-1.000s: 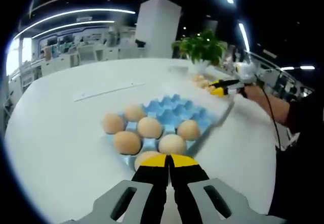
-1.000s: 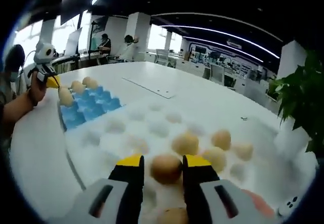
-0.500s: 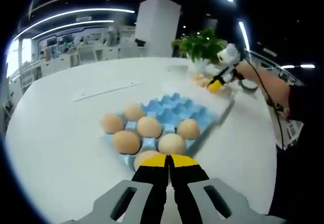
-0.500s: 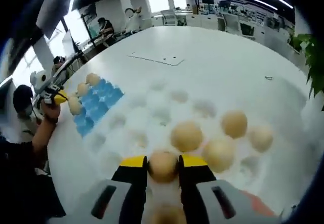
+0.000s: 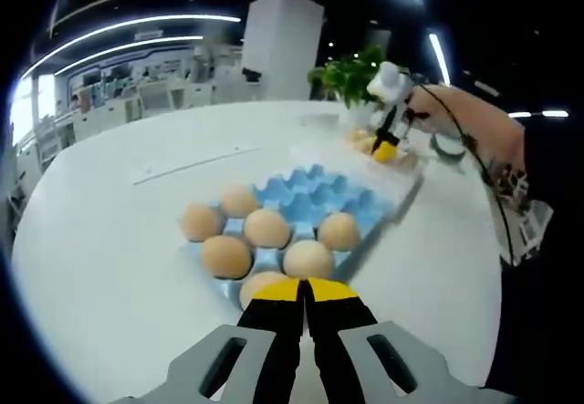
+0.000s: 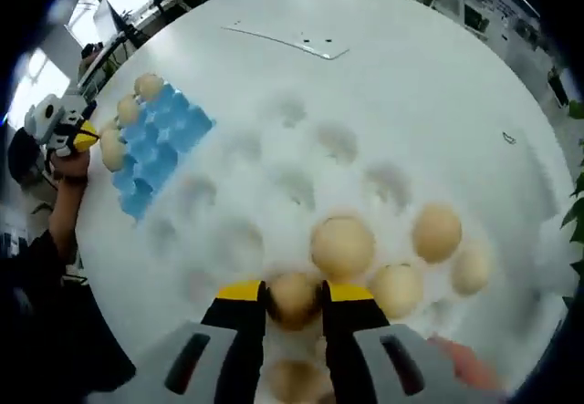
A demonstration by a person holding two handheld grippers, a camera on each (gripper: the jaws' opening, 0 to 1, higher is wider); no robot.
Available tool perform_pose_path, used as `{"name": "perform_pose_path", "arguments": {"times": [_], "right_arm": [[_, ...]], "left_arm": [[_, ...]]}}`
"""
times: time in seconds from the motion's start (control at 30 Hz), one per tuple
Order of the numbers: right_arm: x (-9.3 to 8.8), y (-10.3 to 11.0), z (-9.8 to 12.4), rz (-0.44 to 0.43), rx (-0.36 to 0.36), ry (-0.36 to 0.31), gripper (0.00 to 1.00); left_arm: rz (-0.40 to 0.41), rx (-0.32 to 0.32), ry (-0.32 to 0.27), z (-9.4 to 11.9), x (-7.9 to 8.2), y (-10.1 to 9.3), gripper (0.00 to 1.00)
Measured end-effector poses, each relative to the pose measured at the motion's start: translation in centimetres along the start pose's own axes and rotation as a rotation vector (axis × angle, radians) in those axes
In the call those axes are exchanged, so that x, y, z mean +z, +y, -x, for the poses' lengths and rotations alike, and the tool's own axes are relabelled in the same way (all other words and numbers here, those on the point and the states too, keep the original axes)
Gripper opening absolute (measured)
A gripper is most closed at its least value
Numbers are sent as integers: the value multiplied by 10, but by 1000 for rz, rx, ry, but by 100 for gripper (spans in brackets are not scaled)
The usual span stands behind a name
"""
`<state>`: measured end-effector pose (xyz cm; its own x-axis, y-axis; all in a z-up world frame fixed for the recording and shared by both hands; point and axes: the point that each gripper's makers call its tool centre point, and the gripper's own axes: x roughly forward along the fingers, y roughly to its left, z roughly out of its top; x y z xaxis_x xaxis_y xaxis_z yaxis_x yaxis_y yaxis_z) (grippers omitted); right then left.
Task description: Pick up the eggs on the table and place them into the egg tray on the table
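Note:
A blue egg tray [image 5: 319, 199] lies on the white table with several brown eggs [image 5: 266, 228] in its near cells. My left gripper [image 5: 306, 292] hovers shut at the tray's near edge, and one egg [image 5: 262, 282] peeks out behind its yellow tips. My right gripper [image 6: 292, 296] is shut on a brown egg [image 6: 292, 295] above a white egg tray [image 6: 274, 158]. Several more eggs [image 6: 342, 245] sit in the white tray's near cells. The right gripper [image 5: 384, 146] also appears far right, held by a hand. The blue tray [image 6: 155, 149] and left gripper [image 6: 71, 134] show at left.
A potted green plant [image 5: 356, 80] stands at the table's far edge behind the white tray. A thin flat strip [image 6: 287, 42] lies on the table beyond both trays. A person's arm [image 5: 474, 149] reaches in from the right. Bare table [image 5: 100, 231] spreads left of the blue tray.
My right gripper has closed onto the egg and risen, now looking down on the white tray. In the left gripper view it has moved up and left. The left gripper has stayed put.

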<state>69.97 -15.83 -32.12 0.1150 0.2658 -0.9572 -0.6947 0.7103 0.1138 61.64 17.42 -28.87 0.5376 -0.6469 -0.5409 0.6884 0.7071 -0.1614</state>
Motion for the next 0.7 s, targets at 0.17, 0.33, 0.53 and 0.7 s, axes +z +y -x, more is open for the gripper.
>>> {"name": "perform_pose_path", "arguments": {"times": [0.17,0.33,0.53,0.7], "right_arm": [[-8,13,-3,43,-12,94,25],[-12,16,-3,48,-12,127,25],[-15,17,-4,44,-4,177,25],[-17,18,-3,41,-6,184,25]], "left_arm": [[9,-6,-1,0,-2,-2,1],[8,-5,0,0,-2,-6,1],[13,-9,-1,-1,-2,-7,1],[19,-16,-4,-1,-2,-5,1]]}}
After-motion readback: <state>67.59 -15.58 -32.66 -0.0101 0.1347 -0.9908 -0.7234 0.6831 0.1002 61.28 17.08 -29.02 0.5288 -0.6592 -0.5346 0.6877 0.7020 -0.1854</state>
